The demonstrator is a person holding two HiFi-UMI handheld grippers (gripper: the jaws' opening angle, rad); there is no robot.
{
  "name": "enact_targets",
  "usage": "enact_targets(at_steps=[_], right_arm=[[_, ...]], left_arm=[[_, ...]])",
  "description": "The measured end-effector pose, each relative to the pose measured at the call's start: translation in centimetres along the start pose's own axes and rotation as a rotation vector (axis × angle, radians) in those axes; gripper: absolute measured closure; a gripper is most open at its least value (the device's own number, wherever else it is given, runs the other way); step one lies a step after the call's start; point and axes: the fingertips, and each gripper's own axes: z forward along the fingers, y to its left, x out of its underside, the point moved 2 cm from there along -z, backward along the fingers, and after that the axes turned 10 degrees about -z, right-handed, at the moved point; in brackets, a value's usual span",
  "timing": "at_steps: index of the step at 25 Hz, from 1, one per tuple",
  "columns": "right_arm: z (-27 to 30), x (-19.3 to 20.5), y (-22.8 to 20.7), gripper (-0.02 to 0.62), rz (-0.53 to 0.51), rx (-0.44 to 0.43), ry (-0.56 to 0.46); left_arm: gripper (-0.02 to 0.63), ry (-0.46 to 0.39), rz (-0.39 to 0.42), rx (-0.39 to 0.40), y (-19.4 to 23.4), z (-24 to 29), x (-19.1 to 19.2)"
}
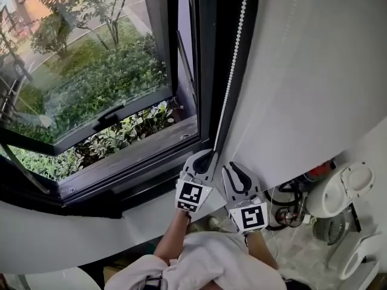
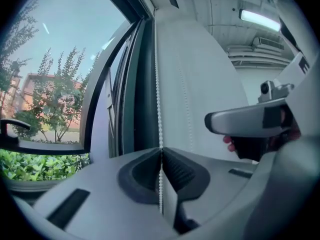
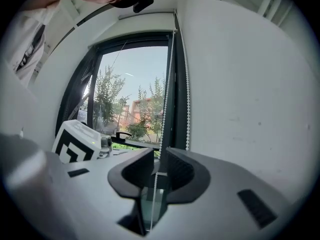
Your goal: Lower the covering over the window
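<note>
The window (image 1: 91,71) fills the far left, and the blind's bead chain (image 1: 233,59) runs straight up from both grippers along its right frame (the blind itself is out of sight). The left gripper (image 1: 205,159), slightly farther up, pinches one strand; the right gripper (image 1: 233,169), just beside it, stands spread around a loose strand. No writing is legible, only square markers (image 1: 192,195).
</note>
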Motion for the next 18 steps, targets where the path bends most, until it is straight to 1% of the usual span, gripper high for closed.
enact_targets(at_steps=[8,13,18], right_arm=[[0.7,-4.6,-0.1,0.517,-0.026,-0.059,-0.106],[1.5,-7.3,-0.1,0.491,-0.044,-0.105,-0.161],[2.1,-9.2,-0.3,0.483,-0.048,-0.122,-0.205]], left_arm=[[0.584,0.010,-0.018,-0.004,-1.3,-2.9,0.4],[0.586,0.027,-0.028,-0.006,-2.0,-4.0,1.3],[0.585,0.022,-0.037,-0.014,-2.4,-5.0,1.6]])
